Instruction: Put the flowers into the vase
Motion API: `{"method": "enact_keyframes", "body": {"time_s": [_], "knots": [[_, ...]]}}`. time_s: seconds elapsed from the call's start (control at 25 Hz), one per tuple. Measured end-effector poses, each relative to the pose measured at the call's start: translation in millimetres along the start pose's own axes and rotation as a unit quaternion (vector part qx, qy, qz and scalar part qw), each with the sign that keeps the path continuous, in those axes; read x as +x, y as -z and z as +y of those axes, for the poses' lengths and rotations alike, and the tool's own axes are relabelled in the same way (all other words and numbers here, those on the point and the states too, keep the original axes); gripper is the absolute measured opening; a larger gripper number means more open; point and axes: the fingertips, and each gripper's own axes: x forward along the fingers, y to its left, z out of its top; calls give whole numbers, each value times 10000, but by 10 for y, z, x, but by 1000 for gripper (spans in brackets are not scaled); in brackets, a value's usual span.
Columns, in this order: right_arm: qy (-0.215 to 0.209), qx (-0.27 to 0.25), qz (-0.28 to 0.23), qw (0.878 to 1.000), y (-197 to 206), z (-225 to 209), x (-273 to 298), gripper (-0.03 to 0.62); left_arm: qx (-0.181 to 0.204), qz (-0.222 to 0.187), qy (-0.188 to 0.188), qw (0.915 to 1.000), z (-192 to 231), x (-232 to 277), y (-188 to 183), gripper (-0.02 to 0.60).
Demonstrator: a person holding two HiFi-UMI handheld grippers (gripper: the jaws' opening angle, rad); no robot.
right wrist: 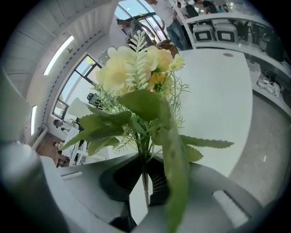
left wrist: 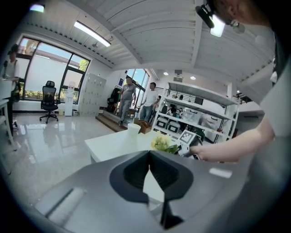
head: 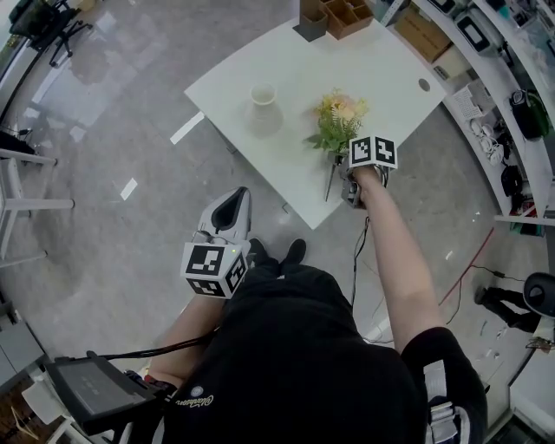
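Observation:
A bunch of artificial flowers, yellow and peach blooms with green leaves, hangs over the front right part of the white table. My right gripper is shut on its stems, which run up between the pads, and the blooms point away from me. The pale ribbed vase stands upright on the table to the left of the flowers, apart from them; it also shows small in the left gripper view. My left gripper stays low over the floor in front of the table, jaws shut with nothing in them.
A wooden organiser box and a dark holder stand at the table's far edge. Shelving with gear runs along the right, with a cardboard box beside it. An office chair is far left. Two people stand in the distance.

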Motion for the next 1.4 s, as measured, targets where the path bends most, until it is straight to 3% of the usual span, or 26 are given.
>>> {"method": "enact_keyframes", "body": {"time_s": [0.16, 0.32, 0.44, 0.64, 0.72, 0.8, 1.08, 1.4], "knots": [[-103, -534, -887, 9946, -227, 304, -382, 35, 50, -133, 39, 9999, -37, 0, -96, 6], [-72, -1346, -1847, 9735, -419, 685, -897, 35, 81, -258, 75, 9996, -119, -1, -212, 6], [102, -1916, -2637, 9454, -504, 942, -1336, 35, 114, -353, 104, 9993, -192, -22, -293, 6], [366, -2557, -3973, 8806, -432, 1204, -1961, 35, 161, -521, 124, 9984, -263, -44, -388, 6], [383, -2630, -4205, 8675, -321, 1255, -2089, 35, 181, -565, 129, 9982, -290, -58, -423, 6], [342, -2614, -4280, 8645, -215, 1275, -2124, 35, 181, -593, 124, 9980, -308, -55, -446, 6], [133, -2458, -4225, 8723, -7, 1255, -2038, 35, 212, -636, 89, 9977, -378, -58, -453, 6], [-131, -2438, -4361, 8662, -33, 1298, -2079, 35, 222, -684, -132, 9973, -335, -34, -474, 6]]}}
